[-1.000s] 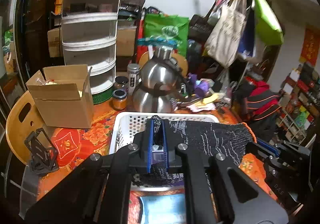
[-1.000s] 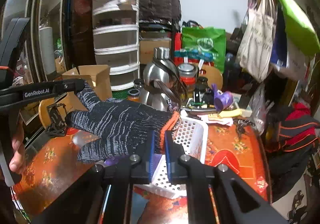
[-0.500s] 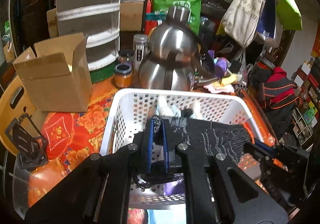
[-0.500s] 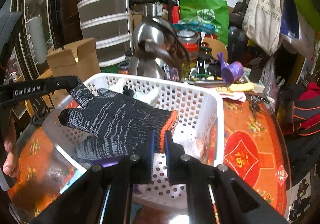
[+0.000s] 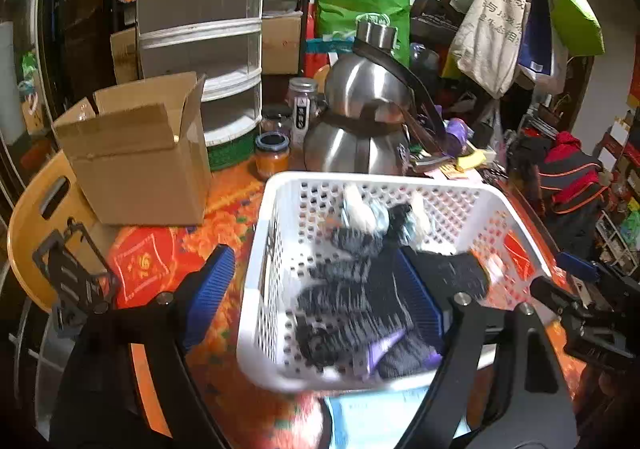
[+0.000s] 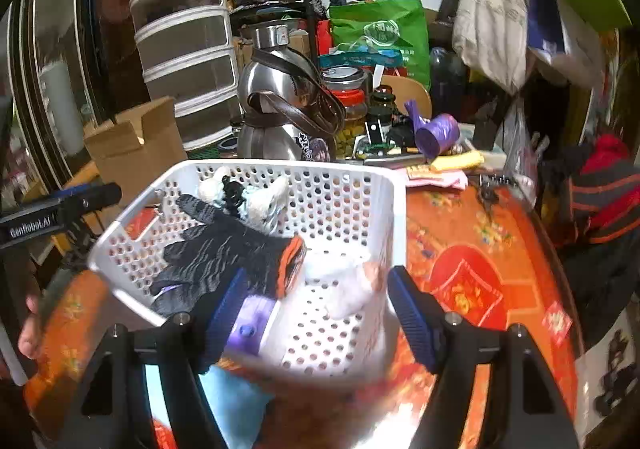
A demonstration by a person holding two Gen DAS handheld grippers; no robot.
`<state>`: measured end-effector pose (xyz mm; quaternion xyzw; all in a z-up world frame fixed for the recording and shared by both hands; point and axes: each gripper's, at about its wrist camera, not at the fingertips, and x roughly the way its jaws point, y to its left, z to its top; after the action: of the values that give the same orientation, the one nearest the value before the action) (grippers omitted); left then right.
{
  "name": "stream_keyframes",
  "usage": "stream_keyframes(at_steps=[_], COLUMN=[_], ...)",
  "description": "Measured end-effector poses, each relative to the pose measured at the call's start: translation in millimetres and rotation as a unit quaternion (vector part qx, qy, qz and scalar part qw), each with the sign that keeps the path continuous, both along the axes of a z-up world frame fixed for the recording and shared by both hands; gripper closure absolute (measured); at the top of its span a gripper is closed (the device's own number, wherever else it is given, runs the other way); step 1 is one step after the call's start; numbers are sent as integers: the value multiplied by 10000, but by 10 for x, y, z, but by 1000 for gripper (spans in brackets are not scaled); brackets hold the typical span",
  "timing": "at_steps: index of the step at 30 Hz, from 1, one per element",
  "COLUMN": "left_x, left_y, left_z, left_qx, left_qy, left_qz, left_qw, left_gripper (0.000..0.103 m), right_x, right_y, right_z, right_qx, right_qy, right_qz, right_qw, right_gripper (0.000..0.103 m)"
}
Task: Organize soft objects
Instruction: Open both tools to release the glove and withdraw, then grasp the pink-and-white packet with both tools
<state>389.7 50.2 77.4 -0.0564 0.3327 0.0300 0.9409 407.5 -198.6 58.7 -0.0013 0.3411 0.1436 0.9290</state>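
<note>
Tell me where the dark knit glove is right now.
The glove lies inside the white basket, on its left half in the right wrist view, just in front of a small white plush toy and beside a pale soft item.

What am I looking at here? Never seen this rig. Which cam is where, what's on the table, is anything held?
No robot arm: a person carries a handheld two-finger claw in each hand, each with a fisheye camera looking forward along its fingers.

In the left wrist view, the left claw fills the foreground. In the right wrist view, it is the right claw, with the other claw and a bit of the person's hand at the left edge.

On the red patterned tablecloth stands a white perforated basket. Behind it are a steel kettle, a cardboard box and jars.

Nothing is held. Both claws have just been opening, and the dark knit glove with the orange cuff now lies loose in the basket, near a white plush toy. The glove looks freshly dropped.
</note>
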Motion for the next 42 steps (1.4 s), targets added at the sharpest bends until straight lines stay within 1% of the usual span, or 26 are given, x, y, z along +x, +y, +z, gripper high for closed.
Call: stream_keyframes(at_steps=[2, 4, 7, 9, 10, 12, 13, 15, 18, 21, 24, 26, 28, 30, 32, 33, 35, 37, 39, 42], left_x=[-108, -251, -613, -824, -984, -1222, -1379, -1569, -1869, -2141, -2396, -2516, -2596, -2696, -2720, -2702, -2764, -2788, -2835, -2909], left_y=[17, 27, 35, 46, 62, 93, 109, 120, 165, 210, 211, 182, 132, 79, 7, -17, -99, -182, -257, -317], left_z=[-1, -35, -172, -277, -366, -484, -557, -663, -886, -1096, -1283, -1369, -1435, -1508, -1570, -1580, -1618, -1646, -1665, -1661], left_qx=[-50, -42, -116, -121, -191, -291, -310, -280, -375, -509, -629, -676, -627, -637, -609, -584, -529, -485, -328, -362], left_qy=[-10, 41, 226, 318, 401, 434, 423, 425, 517, 586, 656, 691, 720, 723, 814, 821, 816, 842, 793, 763], left_qz=[-79, -42, -65, -88, -143, -191, -225, -256, -312, -310, -352, -399, -400, -415, -529, -571, -640, -762, -768, -844], left_qw=[10000, 10000, 9997, 9994, 9989, 9985, 9984, 9984, 9975, 9965, 9952, 9945, 9946, 9945, 9934, 9933, 9932, 9923, 9933, 9928], left_gripper=[23, 23, 23, 23, 23, 23, 23, 23, 23, 23, 23, 23, 23, 24, 24, 24, 28, 32, 36, 43], right_x=[-106, -259, -538, -773, -859, -1067, -1170, -1370, -1614, -1838, -2065, -2219, -2350, -2438, -2481, -2493, -2484, -2507, -2509, -2528], right_y=[-38, -88, -192, -285, -313, -368, -380, -371, -366, -286, -117, 10, 134, 250, 333, 358, 403, 448, 472, 524], right_z=[-8, -46, -171, -299, -347, -476, -546, -673, -800, -947, -1053, -1095, -1122, -1150, -1181, -1205, -1247, -1253, -1258, -1276], right_qx=[63, 155, 253, 354, 411, 532, 548, 471, 540, 657, 764, 868, 818, 747, 719, 746, 738, 695, 719, 692], right_qy=[30, 64, 193, 328, 360, 432, 465, 534, 499, 649, 768, 742, 664, 635, 691, 739, 803, 764, 774, 737], right_qz=[0, 59, 21, -32, -60, -84, -107, -158, -219, -128, 164, 387, 539, 673, 761, 787, 844, 883, 943, 1039], right_qw=[10000, 9998, 9995, 9988, 9985, 9976, 9974, 9973, 9971, 9956, 9940, 9927, 9930, 9929, 9921, 9914, 9904, 9907, 9899, 9894], right_gripper=[31, 31, 30, 30, 30, 30, 30, 30, 30, 30, 30, 30, 31, 36, 47, 49, 55, 57, 61, 68])
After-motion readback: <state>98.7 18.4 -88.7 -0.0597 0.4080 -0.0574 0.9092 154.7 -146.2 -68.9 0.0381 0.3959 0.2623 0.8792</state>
